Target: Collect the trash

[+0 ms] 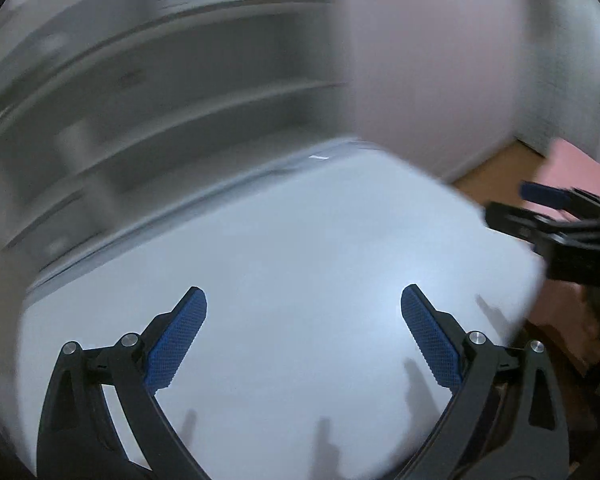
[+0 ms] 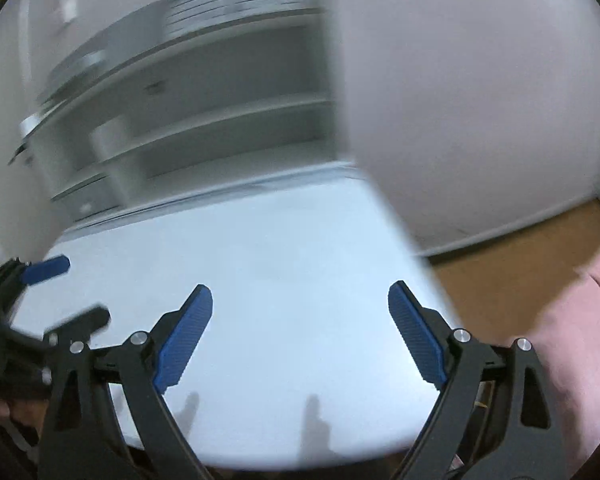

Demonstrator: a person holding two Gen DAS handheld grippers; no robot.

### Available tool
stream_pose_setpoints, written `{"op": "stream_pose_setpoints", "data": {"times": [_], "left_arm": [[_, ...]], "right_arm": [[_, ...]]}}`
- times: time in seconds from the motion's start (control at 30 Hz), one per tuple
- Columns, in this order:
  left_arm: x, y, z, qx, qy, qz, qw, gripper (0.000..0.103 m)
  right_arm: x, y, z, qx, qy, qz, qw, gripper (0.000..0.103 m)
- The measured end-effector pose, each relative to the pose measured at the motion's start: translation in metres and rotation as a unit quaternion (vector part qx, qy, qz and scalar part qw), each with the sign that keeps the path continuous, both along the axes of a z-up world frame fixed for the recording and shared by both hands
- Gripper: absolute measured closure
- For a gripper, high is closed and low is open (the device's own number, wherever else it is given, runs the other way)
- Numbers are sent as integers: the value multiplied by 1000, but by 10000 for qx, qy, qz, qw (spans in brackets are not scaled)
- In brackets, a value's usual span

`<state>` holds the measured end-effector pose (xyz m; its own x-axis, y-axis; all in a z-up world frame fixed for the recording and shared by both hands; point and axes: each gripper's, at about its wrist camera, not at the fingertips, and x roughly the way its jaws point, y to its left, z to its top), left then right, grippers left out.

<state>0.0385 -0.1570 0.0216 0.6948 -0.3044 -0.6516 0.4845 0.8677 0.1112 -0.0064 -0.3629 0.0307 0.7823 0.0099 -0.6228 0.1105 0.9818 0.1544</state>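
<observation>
Left gripper (image 1: pixel 304 296) blue-padded fingers spread wide, empty, right gripper (image 2: pixel 300 292) same, both over bare white bench (image 1: pixel 300 240), no trash in view, blurred grey shelving (image 2: pixel 220 120) behind.

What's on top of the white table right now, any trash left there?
Nothing shows on the white table: only bare surface and gripper shadows. The open left gripper and right gripper hang above it, empty. The near edge is hidden behind the gripper frames, and the pictures are blurred.
</observation>
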Motion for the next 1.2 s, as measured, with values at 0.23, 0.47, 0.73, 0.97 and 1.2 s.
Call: {"op": "stream_pose_setpoints", "data": {"times": [0.23,0.47,0.73,0.97,1.2], "left_arm": [[16,122,8,-182,-24,1446,9893,8],[14,176,-3,-346,112,1967,9798,8],[7,192,-12,-439,224,2035,9778,8],[0,197,-11,-478,210,2041,9775,8],[1,197,-10,-486,208,2045,9774,8]], "right_arm": [[44,93,-1,-98,127,966,9952,17],[46,130,0,-305,143,1188,9923,17],[40,134,-5,-303,229,1129,9929,17],[42,136,-5,-320,255,1113,9929,17],[40,139,-5,-338,252,1130,9927,17]]}}
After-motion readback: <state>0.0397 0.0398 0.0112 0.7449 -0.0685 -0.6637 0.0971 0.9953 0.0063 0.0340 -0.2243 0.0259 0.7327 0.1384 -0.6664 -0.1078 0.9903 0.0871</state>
